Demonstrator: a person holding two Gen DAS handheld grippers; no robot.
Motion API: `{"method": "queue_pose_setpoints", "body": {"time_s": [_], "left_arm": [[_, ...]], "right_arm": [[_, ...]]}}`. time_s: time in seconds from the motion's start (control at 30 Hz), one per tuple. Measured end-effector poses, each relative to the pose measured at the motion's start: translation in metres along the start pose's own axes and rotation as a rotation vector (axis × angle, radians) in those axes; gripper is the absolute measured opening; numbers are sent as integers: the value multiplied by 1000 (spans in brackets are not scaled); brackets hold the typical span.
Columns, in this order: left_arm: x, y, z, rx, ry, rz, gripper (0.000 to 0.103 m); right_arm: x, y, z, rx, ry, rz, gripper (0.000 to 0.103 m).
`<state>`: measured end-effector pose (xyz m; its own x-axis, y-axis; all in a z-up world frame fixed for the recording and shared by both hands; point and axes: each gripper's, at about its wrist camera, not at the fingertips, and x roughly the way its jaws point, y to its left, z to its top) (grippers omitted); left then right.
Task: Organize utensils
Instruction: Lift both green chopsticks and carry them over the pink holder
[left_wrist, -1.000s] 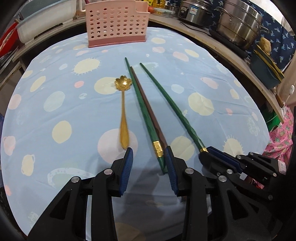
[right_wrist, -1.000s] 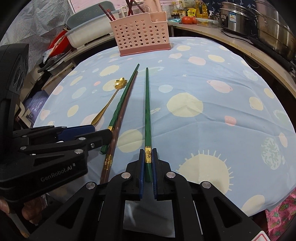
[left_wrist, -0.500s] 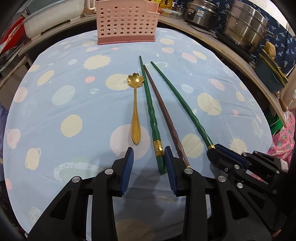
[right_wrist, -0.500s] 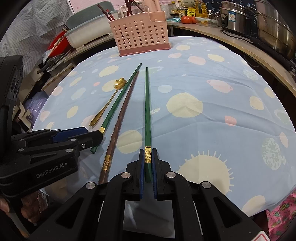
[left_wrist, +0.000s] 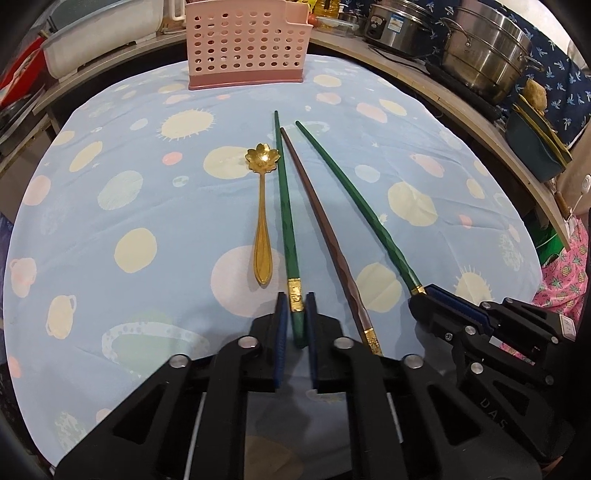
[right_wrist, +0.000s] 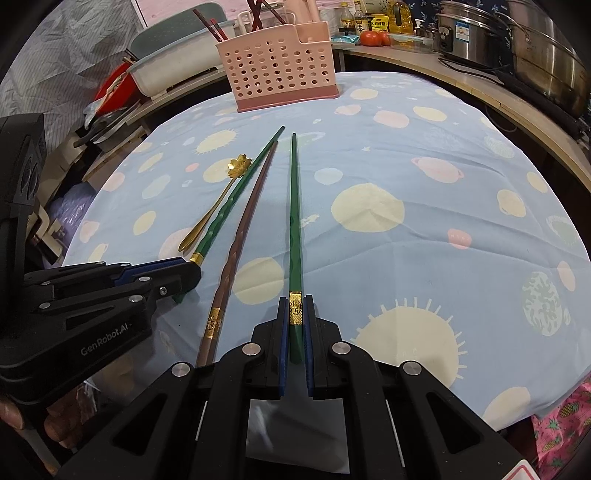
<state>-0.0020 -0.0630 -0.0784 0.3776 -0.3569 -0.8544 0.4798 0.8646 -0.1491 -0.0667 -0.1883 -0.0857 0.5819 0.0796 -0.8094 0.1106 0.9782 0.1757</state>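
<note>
A round table (left_wrist: 110, 229) under a pale blue cloth printed with suns and planets is spreading out ahead of both tongs, and a pink perforated plastic basket (left_wrist: 245, 48) is standing at its far edge, straight beyond the left tongs (left_wrist: 295, 314); its top is being cut off in the left view, and dark sticks are poking out of it in the right view. Steel pots (left_wrist: 487, 55) are sitting on the counter off to the right. The left tongs have just been closing and are now pinching the thick end of one green chopstick (left_wrist: 286, 206), just behind its gold band. The right tongs (right_wrist: 295, 317) are clamping the second green chopstick (right_wrist: 294, 214) at its gold band. A brown twisted chopstick (left_wrist: 321, 229) is lying loose on the cloth between the two pairs of tongs, its end slipping out of sight behind the left tongs' frame. A gold spoon (left_wrist: 261, 206) with a flower-shaped bowl is lying just left of the left tongs' chopstick, apart from the blue pads. Fingers (right_wrist: 55, 424) under the left tongs are showing only partly.
</note>
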Motion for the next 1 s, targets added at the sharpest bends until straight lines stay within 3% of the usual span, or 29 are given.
{"method": "queue_pose_setpoints", "body": {"time_s": [0.23, 0.53, 1.0], "left_arm": [[-7, 5, -1, -13, -10, -18, 7], [-48, 12, 11, -15, -112, -6, 7], [-117, 30, 93, -61, -341, -8, 7]], "right_arm": [[-3, 0, -1, 3, -9, -1, 7], [-36, -3, 18, 37, -104, 5, 7], [-95, -17, 106, 85, -337, 24, 7]]}}
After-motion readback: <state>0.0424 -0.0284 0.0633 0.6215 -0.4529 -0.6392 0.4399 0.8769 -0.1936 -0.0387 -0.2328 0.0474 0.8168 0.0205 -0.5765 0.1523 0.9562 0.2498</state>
